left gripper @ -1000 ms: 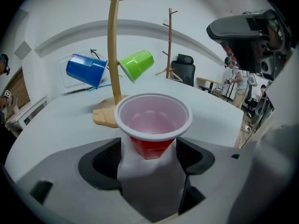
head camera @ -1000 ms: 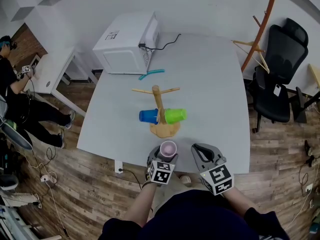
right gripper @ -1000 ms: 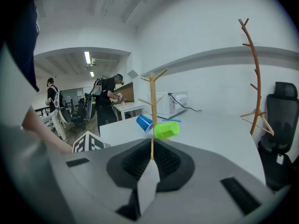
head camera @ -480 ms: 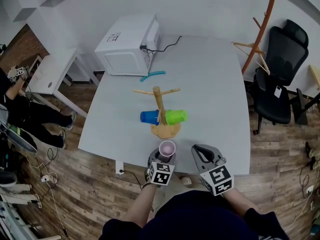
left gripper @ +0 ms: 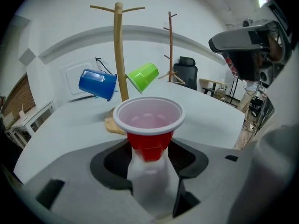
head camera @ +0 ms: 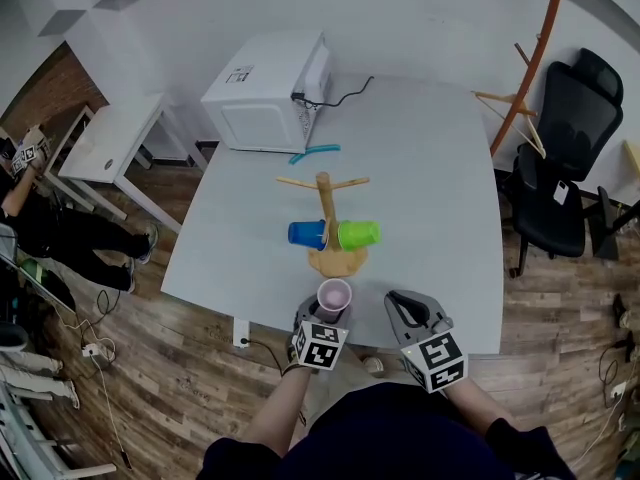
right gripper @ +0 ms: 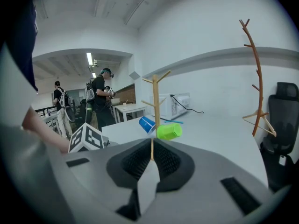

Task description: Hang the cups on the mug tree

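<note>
- Since the earlier frames, the jaws of the left tool (head camera: 327,318) had been closing, with the red cup (head camera: 334,296) between them. The tool itself had barely been shifted.
- The pads of the left tool were seen pressed on the lower red part of the cup, one on each side. The cup was held upright with its white-rimmed mouth up.
- The red cup was placed just ahead of the left tool, at the near edge of the desk (head camera: 430,168). Whether its base rested on the desk could not be told.
- The right tool (head camera: 402,303) was held just to the right of the left tool. Its jaws were pressed together, and nothing was pinched between them.
- The mug tree (head camera: 326,208) was stood on the desk a short way ahead of both tools. It was beyond the red cup and was not touched by it.
- A blue cup (head camera: 305,232) was hung on the tree's lower left peg and a green cup (head camera: 358,234) on its lower right peg. Both were tipped sideways.
- A microwave (head camera: 268,93) was set far ahead and to the left of the left tool, at the far edge of the desk. A turquoise item (head camera: 315,152) was laid just in front of it.
- An office chair (head camera: 570,168) was seen well off to the right of the right tool, beside the desk.
</note>
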Motion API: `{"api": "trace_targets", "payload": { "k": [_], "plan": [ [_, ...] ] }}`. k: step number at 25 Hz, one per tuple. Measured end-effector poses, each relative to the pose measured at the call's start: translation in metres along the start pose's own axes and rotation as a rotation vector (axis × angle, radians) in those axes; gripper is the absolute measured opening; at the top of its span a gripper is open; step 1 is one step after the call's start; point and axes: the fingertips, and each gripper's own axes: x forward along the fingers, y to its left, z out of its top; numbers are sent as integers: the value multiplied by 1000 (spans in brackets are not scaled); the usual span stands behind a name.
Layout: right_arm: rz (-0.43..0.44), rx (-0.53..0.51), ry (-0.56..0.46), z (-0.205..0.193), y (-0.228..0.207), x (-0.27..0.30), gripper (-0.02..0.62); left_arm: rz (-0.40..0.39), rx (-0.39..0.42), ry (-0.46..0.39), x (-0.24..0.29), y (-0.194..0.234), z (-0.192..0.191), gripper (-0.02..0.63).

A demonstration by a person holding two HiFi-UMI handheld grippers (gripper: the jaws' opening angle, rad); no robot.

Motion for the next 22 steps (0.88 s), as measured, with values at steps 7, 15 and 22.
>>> {"api": "trace_targets", "payload": {
  "k": [7, 15, 22],
  "plan": [
    [18, 5, -8, 2, 5, 4, 35, 19, 24, 3, -14, 18, 16, 252],
    [42, -1, -17, 5, 12, 8, 35, 48, 40, -10, -39, 43, 42, 242],
    [58, -1, -23, 8, 14, 11, 35, 72, 96, -20, -66, 63, 74, 242]
  ]
}}
